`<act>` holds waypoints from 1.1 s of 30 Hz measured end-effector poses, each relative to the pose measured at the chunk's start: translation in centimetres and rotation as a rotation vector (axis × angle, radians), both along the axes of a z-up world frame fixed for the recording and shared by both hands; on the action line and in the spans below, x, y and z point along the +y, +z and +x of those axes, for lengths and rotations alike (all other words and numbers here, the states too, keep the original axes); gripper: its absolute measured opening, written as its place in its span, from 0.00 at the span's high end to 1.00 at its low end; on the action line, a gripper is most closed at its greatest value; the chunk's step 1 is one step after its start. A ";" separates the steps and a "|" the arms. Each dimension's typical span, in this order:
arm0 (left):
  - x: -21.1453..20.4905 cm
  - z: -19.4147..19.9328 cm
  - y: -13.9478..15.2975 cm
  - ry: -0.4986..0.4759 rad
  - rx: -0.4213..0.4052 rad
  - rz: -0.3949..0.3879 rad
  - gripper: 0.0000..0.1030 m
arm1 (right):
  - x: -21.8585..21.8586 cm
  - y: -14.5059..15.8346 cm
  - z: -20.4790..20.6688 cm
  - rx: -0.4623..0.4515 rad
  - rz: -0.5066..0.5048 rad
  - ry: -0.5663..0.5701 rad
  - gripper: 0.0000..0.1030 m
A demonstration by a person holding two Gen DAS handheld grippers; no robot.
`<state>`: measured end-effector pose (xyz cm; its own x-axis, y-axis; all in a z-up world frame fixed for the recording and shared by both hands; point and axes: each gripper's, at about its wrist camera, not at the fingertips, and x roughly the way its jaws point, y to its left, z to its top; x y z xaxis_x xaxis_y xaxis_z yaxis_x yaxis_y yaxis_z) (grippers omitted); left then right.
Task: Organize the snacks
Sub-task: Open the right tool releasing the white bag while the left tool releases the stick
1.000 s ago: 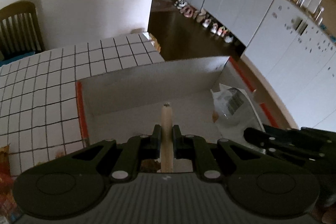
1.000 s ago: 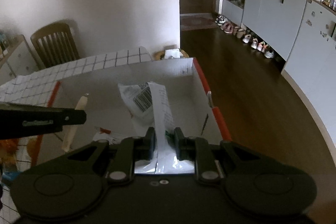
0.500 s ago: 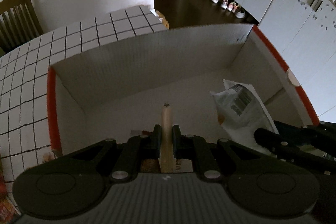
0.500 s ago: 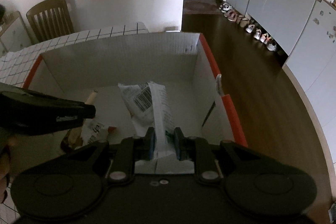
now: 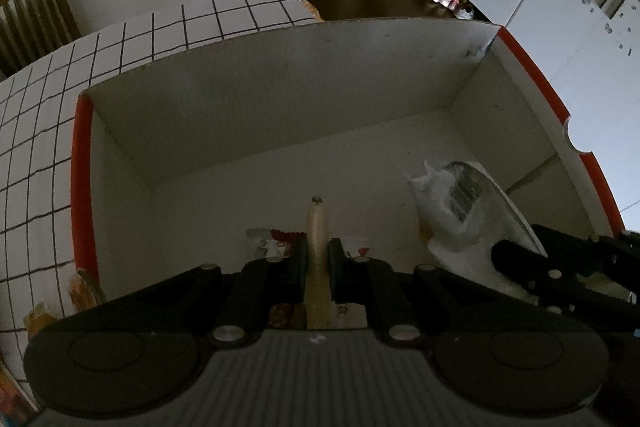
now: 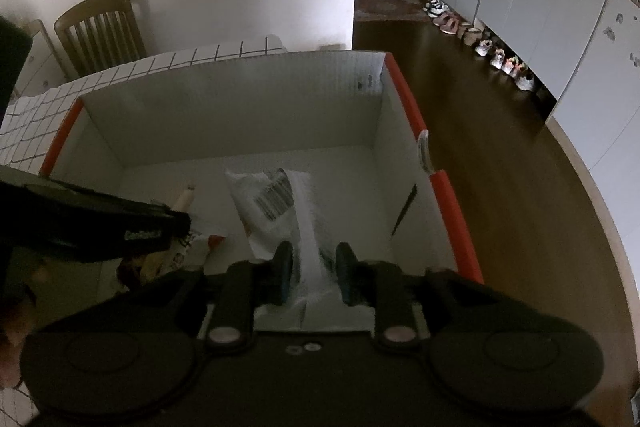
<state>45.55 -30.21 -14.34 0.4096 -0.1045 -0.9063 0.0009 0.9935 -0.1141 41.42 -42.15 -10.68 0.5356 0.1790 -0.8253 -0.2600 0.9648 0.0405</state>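
A white cardboard box with orange rims (image 5: 82, 187) (image 6: 444, 187) stands on the tiled table. My left gripper (image 5: 317, 259) is shut on a thin beige snack stick (image 5: 316, 227) and holds it inside the box; the stick also shows in the right wrist view (image 6: 185, 197). My right gripper (image 6: 313, 267) is open inside the box, its fingers apart on either side of a white snack bag with a barcode (image 6: 276, 203). The bag also shows in the left wrist view (image 5: 456, 211). A small white and red packet (image 5: 280, 241) lies on the box floor under the left gripper.
The white tiled table (image 5: 48, 115) extends left of the box. A wooden chair (image 6: 100, 31) stands behind it. Grey cabinets (image 6: 552, 3) and a row of shoes (image 6: 488, 51) line the dark floor on the right. Orange snack packs (image 5: 40, 315) lie at the box's left.
Both grippers have lowered into the box. The right gripper's fingers have opened, letting go of the white bag. The left gripper stays shut on the stick.
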 end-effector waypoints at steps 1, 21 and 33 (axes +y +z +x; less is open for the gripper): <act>0.1 -0.1 0.0 0.006 0.004 -0.005 0.90 | -0.1 0.0 0.0 0.004 0.006 -0.002 0.76; 1.7 -3.3 2.8 0.005 -0.039 -0.059 0.87 | -0.9 2.4 -2.7 -0.041 0.044 0.014 0.48; 3.6 -7.8 7.3 0.031 -0.194 -0.040 0.28 | -0.7 5.1 -5.6 -0.105 0.061 0.047 0.35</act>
<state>37.71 -26.57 -7.02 0.5799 -0.1238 -0.8052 -0.0036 0.9880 -0.1545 35.85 -42.85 -5.57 0.6085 0.2542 -0.7517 -0.3103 0.9481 0.0694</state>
